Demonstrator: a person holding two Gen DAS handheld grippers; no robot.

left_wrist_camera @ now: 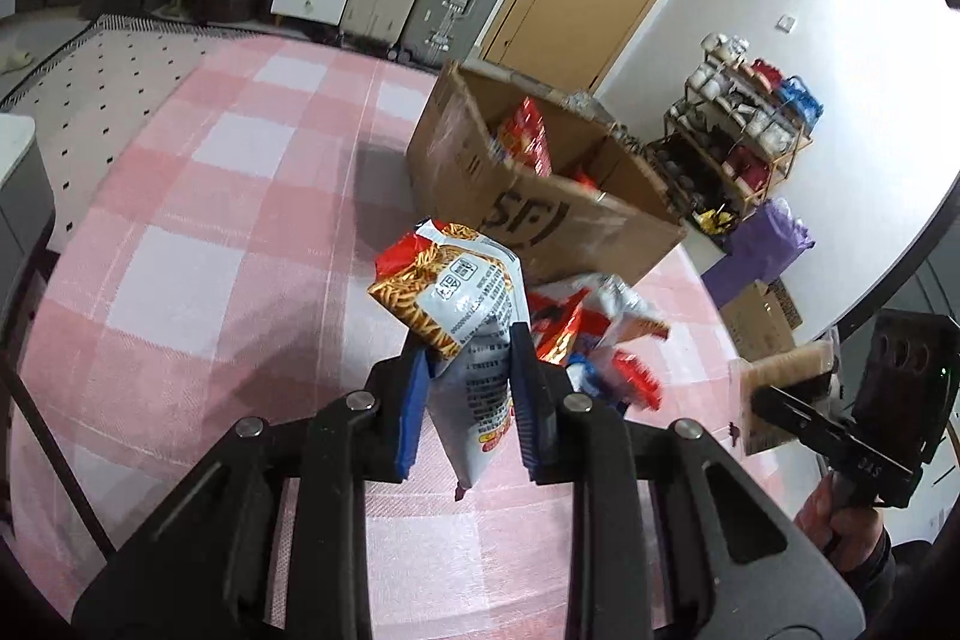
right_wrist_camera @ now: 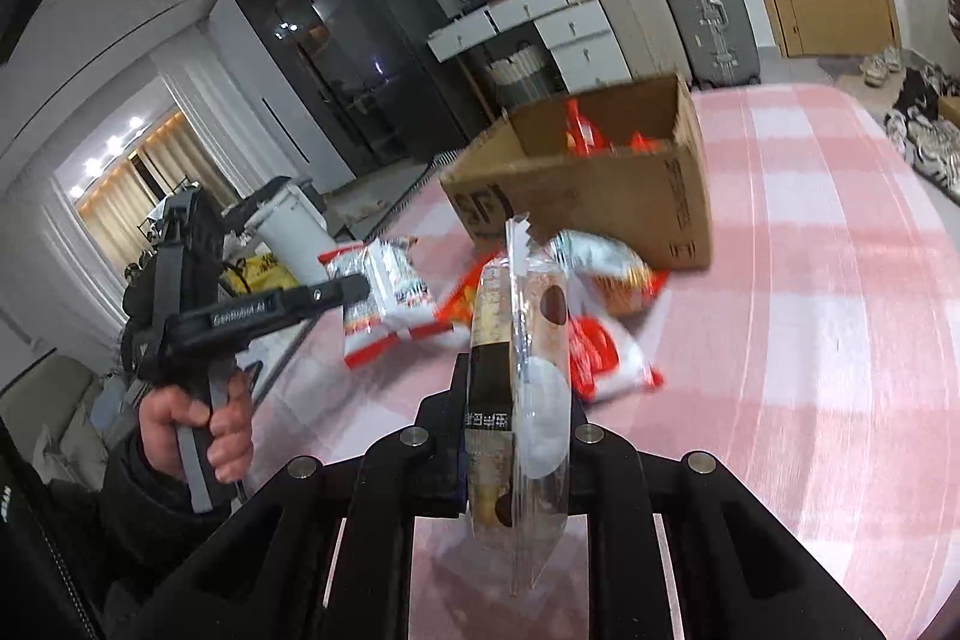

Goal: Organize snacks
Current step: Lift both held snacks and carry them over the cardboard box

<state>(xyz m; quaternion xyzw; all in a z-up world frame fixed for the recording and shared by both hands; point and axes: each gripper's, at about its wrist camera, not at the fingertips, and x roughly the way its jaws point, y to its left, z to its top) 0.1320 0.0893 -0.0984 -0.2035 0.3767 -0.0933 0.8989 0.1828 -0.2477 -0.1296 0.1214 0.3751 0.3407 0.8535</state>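
Both grippers were clamped on snacks above the pink checked tablecloth. At the lower centre of the left wrist view, the left gripper pinched a white and red noodle snack bag by its crumpled middle, with the top flopping toward the frame's left. At the lower centre of the right wrist view, the right gripper held a clear-wrapped pastry pack edge-on.

The cardboard box, already holding red packets, stood beyond them at centre right of the left view. Several loose snack bags lay on the cloth just in front of it.

The noodle bag looked slick and was gripped only through folded film, so it could slide out on the way. Either hanging pack might also catch the box's near wall and snag or shove the box.
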